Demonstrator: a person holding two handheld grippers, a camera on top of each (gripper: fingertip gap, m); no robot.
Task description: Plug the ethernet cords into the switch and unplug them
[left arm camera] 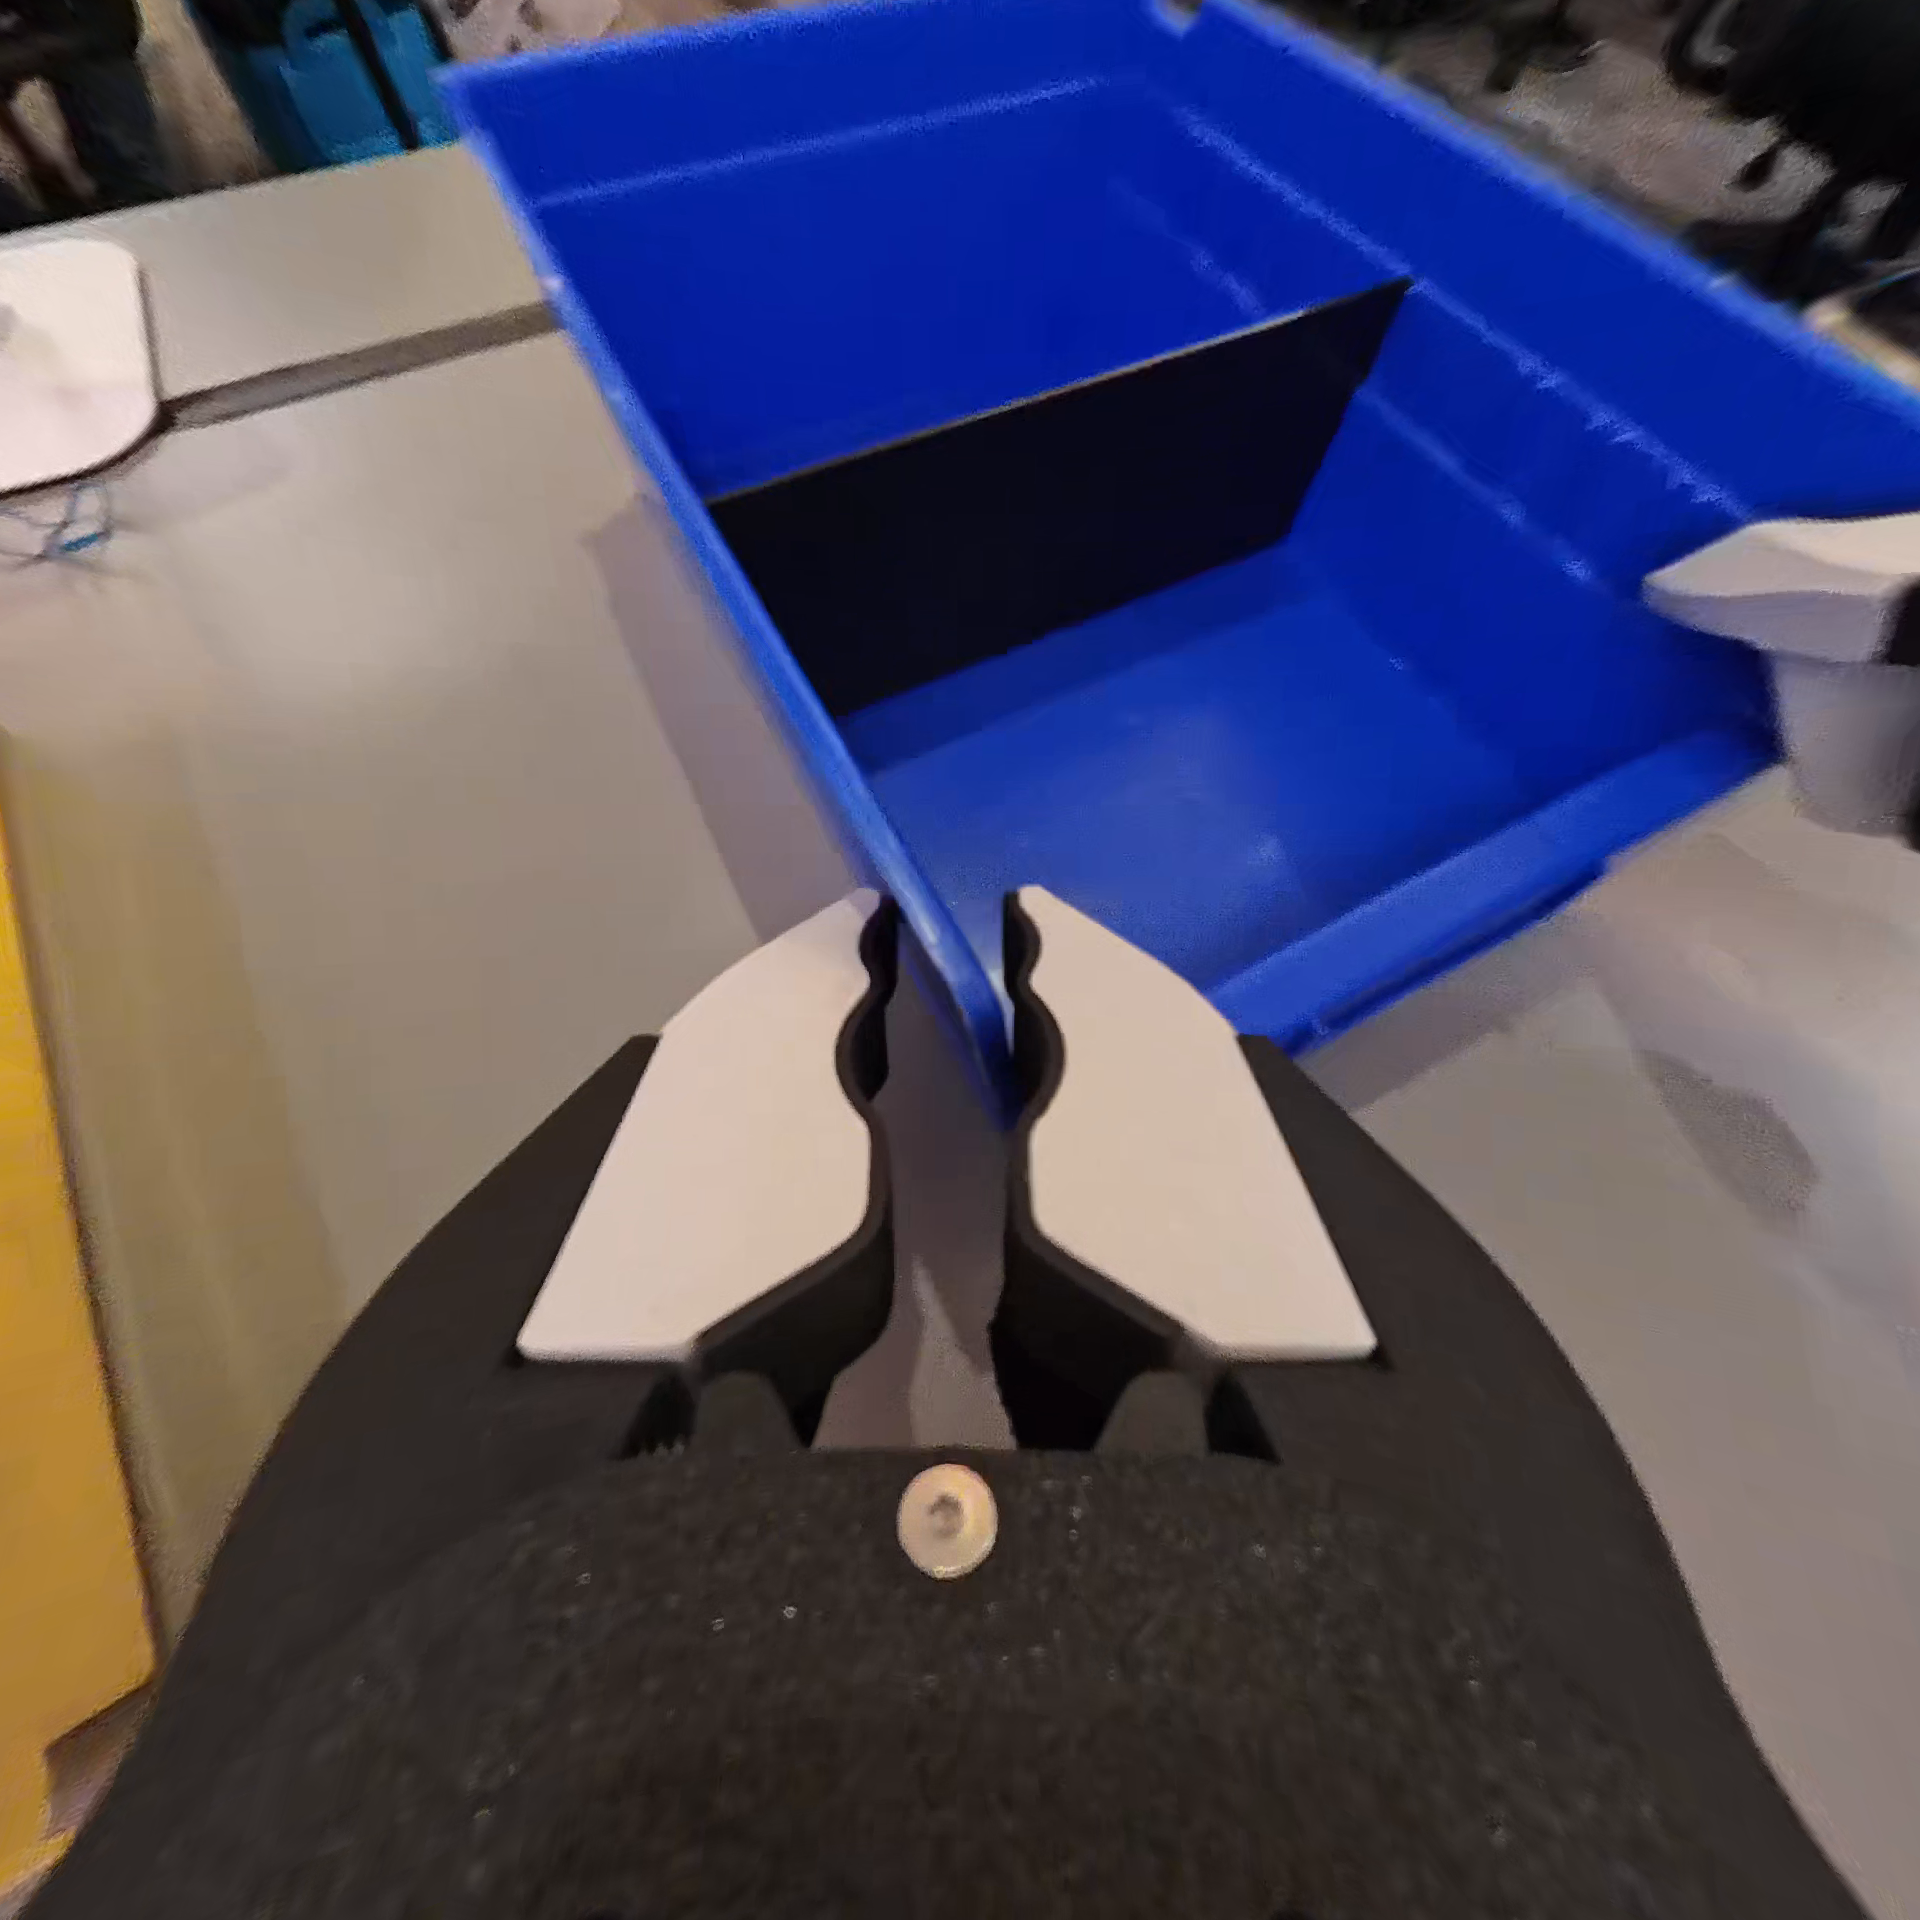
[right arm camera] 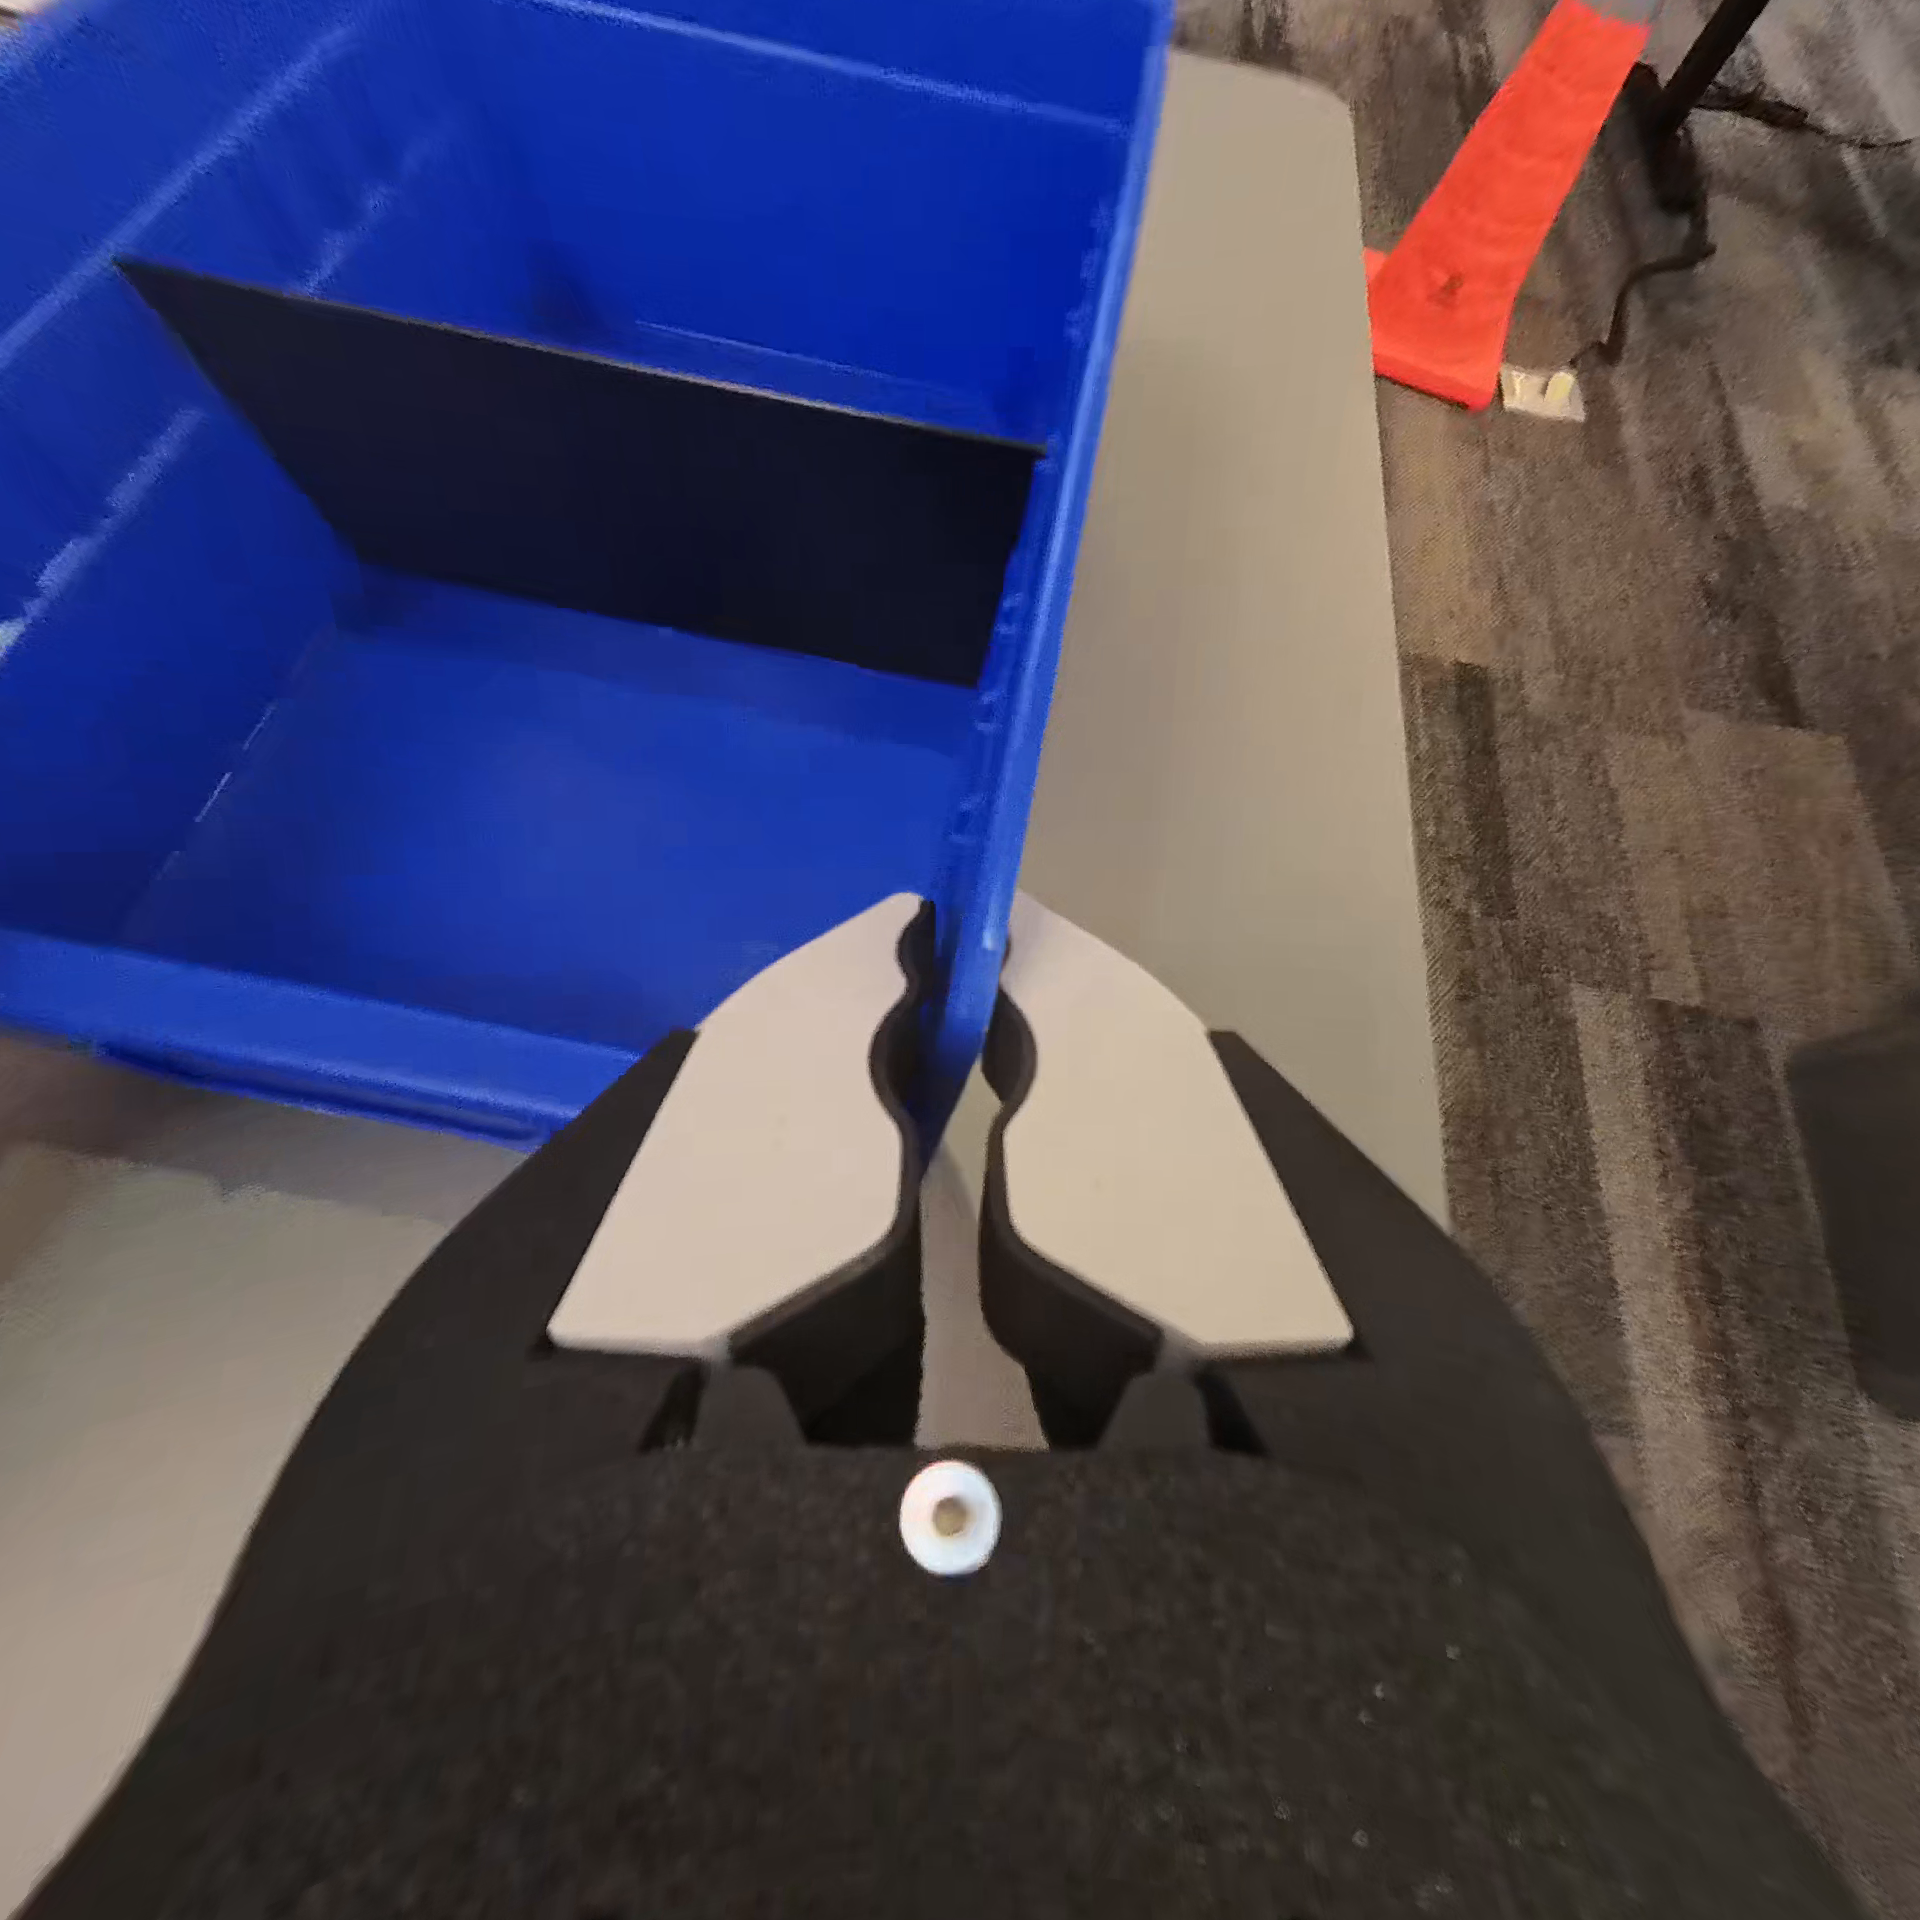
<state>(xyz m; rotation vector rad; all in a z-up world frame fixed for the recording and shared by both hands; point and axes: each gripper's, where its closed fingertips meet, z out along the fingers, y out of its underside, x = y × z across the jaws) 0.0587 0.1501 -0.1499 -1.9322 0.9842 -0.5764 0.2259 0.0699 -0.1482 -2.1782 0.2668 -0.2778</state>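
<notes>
A blue plastic bin [left arm camera: 831,260] stands on the grey table [left arm camera: 364,831], split by a black divider [left arm camera: 1039,520]; both compartments I can see are empty. My left gripper [left arm camera: 940,914] is shut on the bin's left wall near its front corner. My right gripper [right arm camera: 966,914] is shut on the bin's [right arm camera: 623,156] right wall near the other front corner, with the divider [right arm camera: 623,499] beyond it. The right gripper's finger also shows at the right edge of the left wrist view [left arm camera: 1787,603]. No ethernet cord or switch is in view.
A white rounded object [left arm camera: 62,364] and a thin blue thread [left arm camera: 62,520] lie at the table's far left. A yellow object [left arm camera: 52,1247] sits at the left edge. The table's right edge [right arm camera: 1392,727] drops to carpet [right arm camera: 1662,831], where a red-orange object [right arm camera: 1486,208] lies.
</notes>
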